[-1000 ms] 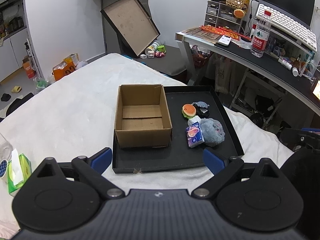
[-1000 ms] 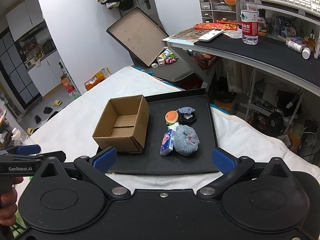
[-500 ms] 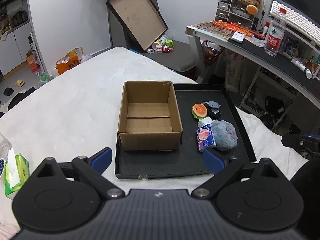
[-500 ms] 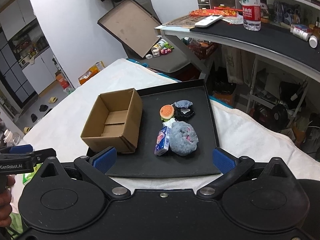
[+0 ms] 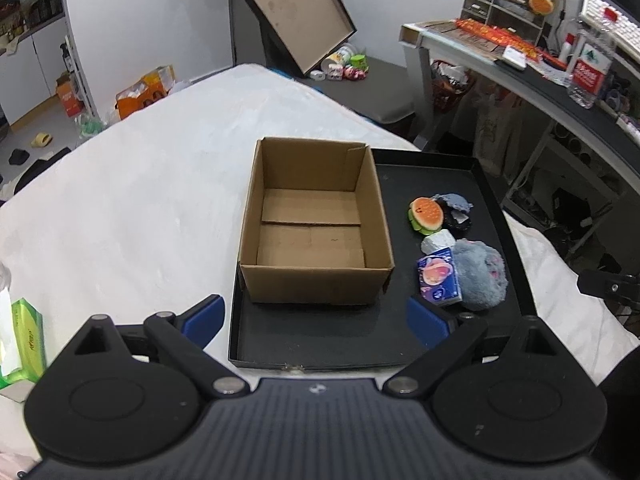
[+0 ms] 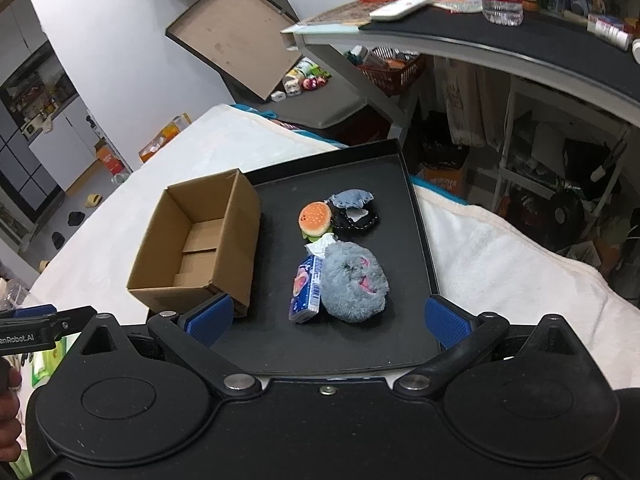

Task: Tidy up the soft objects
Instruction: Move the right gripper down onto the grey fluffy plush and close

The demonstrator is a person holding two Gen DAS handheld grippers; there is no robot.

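**A:** What is the left wrist view showing?

**B:** The left gripper (image 5: pixel 314 316) is hovering with its jaws spread wide and nothing between them, facing the open cardboard box (image 5: pixel 316 226), which is sitting empty at the left of the black tray (image 5: pixel 320 350). To the right of the box, the soft things are lying in a cluster: a burger toy (image 5: pixel 426 215), a dark pouch (image 5: pixel 456 212) touching it, a white wad (image 5: pixel 438 241), a tissue pack (image 5: pixel 439 277) and a grey plush (image 5: pixel 480 274) just beside the pack.

**A:** And the right wrist view?

**B:** The right gripper (image 6: pixel 326 318) is also gaping wide and carrying nothing, pointing at the tissue pack (image 6: pixel 306 282) and grey plush (image 6: pixel 354 280). I judge the sorting is only starting: nothing is lying in the box yet. The next move is calling for a descent onto the plush, closing gently around its bulk without dragging the pack.

**A:** What is each view giving that the other is not?

**B:** The left view is looking onto the box floor and catching a green tissue box (image 5: pixel 20 344) at the edge. The right view is exposing the pack's barcode side and a hand (image 6: pixel 8 412) gripping the other tool.
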